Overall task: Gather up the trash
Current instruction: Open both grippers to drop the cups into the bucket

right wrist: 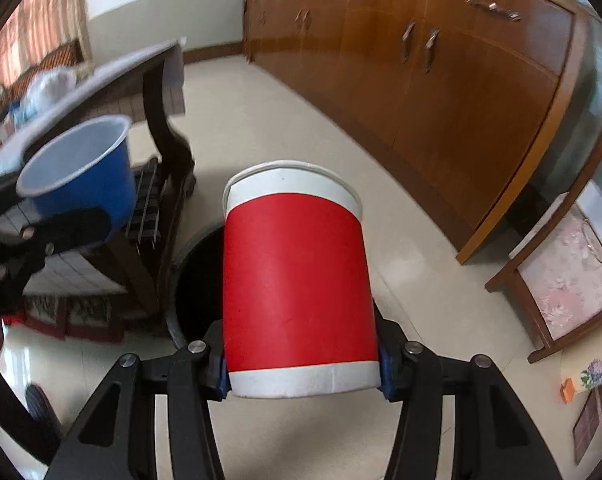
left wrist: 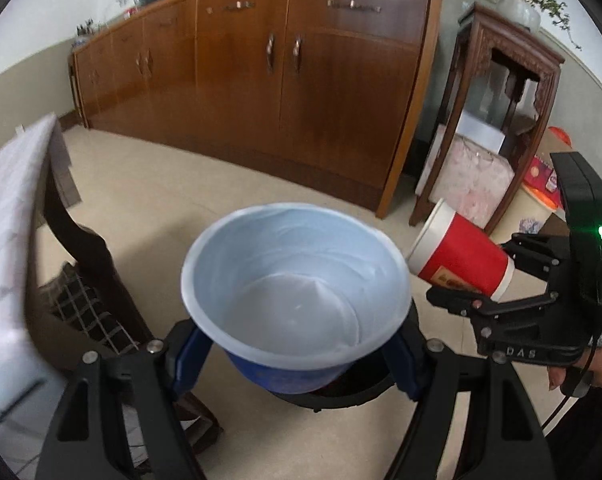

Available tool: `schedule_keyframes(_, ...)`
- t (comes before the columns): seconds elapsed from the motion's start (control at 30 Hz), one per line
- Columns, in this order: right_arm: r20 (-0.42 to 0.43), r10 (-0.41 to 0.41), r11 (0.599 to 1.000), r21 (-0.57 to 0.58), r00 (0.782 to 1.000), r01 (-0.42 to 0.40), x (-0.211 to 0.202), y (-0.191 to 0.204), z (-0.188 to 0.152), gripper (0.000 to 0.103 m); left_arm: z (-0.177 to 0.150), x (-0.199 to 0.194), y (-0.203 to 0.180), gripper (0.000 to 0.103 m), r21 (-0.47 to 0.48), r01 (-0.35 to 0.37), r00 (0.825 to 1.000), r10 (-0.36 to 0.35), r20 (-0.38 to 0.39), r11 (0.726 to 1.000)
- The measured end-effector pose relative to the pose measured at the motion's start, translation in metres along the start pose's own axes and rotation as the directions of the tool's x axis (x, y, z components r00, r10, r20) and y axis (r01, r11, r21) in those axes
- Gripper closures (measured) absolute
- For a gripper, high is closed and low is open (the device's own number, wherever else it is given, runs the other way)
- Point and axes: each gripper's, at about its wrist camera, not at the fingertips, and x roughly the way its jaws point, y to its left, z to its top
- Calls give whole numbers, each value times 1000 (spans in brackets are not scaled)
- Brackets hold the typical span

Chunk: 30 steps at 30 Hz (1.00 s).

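The left gripper (left wrist: 297, 364) pinches a blue bowl (left wrist: 297, 296) by its sides and the right gripper (right wrist: 303, 364) pinches a red cup (right wrist: 297, 280), both held above a dark bin (right wrist: 199, 280) on the floor beside a table (right wrist: 101, 76).

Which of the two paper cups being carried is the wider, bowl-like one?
The blue cup in the left gripper: broad, with a pale inside. The red cup in the right gripper is narrower with white bands.
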Motion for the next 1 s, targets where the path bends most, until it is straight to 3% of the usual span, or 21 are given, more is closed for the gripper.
schedule_keyframes(0.2, -91, 55, 995, -82, 994, -63, 49, 0, -10, 48, -6, 40, 6, 26, -30, 34, 996, -36, -79, 999)
schedule_keyframes(0.23, -109, 64, 992, -99, 992, -75, 57, 2, -11, 48, -7, 44, 8, 24, -40, 41, 995, -44, -85, 998)
schedule_keyframes(0.27, -130, 82, 989, -114, 988, -97, 67, 3, -12, 47, -8, 51, 8, 17, -46, 32, 995, -36, -92, 998)
schedule_keyframes(0.3, -136, 71, 986, -140, 988, -90, 78, 4, -14, 38, -8, 57, 8, 13, -55, 15, 995, -20, -99, 998)
schedule_keyframes(0.33, -132, 37, 985, -162, 991, -58, 84, 4, -16, 12, -9, 62, 10, 6, -75, 13, 993, -21, -112, 997)
schedule_keyframes(0.37, -137, 10, 984, -175, 991, -34, 92, 1, -19, 0, -11, 66, 11, 4, -87, 19, 991, -31, -129, 996)
schedule_keyframes(0.43, -153, 17, 986, -160, 988, -41, 98, -6, -23, 0, -14, 65, 11, 4, -87, 16, 992, -27, -127, 996)
schedule_keyframes(0.67, -89, 5, 997, -75, 996, -12, 80, -35, -19, 0, -22, 57, 7, 3, -60, -41, 993, 35, -109, 997)
schedule_keyframes(1.0, -45, -58, 998, -23, 997, 57, 41, -37, -22, 0, -25, 27, 1, 2, -68, -65, 995, 60, -75, 996)
